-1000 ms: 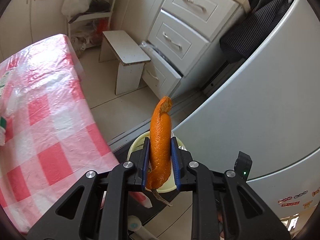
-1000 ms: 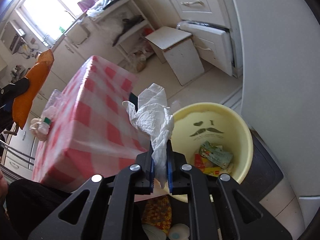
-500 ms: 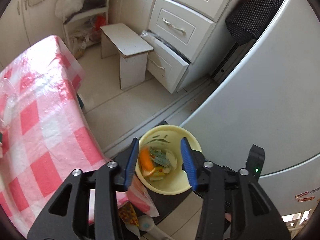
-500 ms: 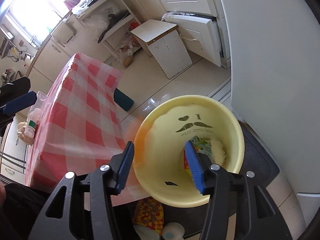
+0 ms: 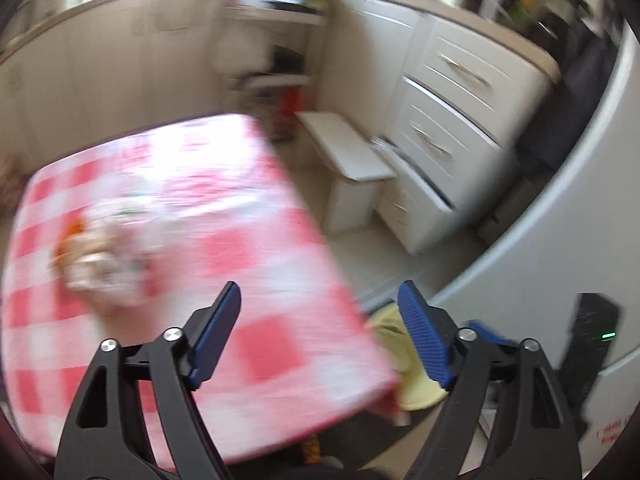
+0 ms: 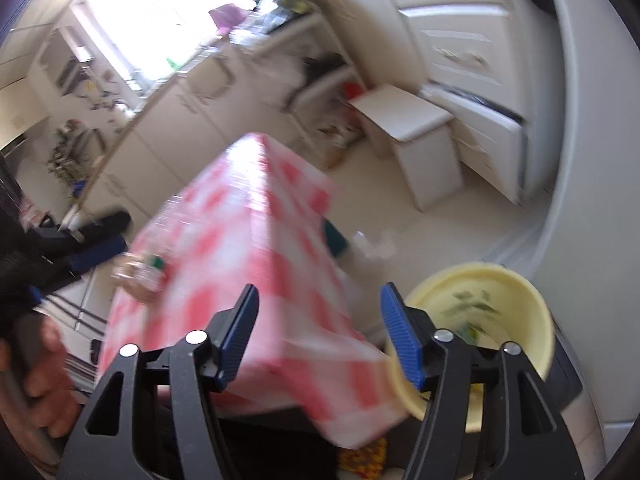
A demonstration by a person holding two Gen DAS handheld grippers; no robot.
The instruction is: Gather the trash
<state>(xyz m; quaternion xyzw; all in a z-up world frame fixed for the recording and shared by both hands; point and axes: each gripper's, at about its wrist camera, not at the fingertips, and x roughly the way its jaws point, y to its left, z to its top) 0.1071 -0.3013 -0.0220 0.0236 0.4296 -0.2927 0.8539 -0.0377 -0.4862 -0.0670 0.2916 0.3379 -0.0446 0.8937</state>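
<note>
The remaining trash [image 5: 96,256] is seen on the table [image 5: 248,264] as a blurred heap, pale and crumpled, with an orange scrap at its left edge and a touch of green; its separate pieces cannot be told apart through the motion blur. In the right wrist view the same heap [image 6: 142,276] is seen near the table's left edge, with a small green spot on it. The table is covered by a cloth in pink and white checks. A yellow bin [image 6: 516,292] is seen on the floor just beside the table's near corner, against a white appliance [image 6: 592,160]; a dark printed mark is visible on its inner wall, and some litter is glimpsed at the bottom, too blurred to be named. In the left wrist view only a strip of the bin [image 5: 386,330] is shown past the table's edge.

The left gripper [image 5: 320,320] is held above the table's near part, tilted downward, its blue pads set wide apart after just having been opening; nothing is held between them. The right gripper [image 6: 318,322] is likewise tilted down over the table's corner, its jaws apart and just having been opening, with nothing between them; the bin is seen just to its right. A hand [image 6: 44,380] is seen at the left edge of the right wrist view.
</note>
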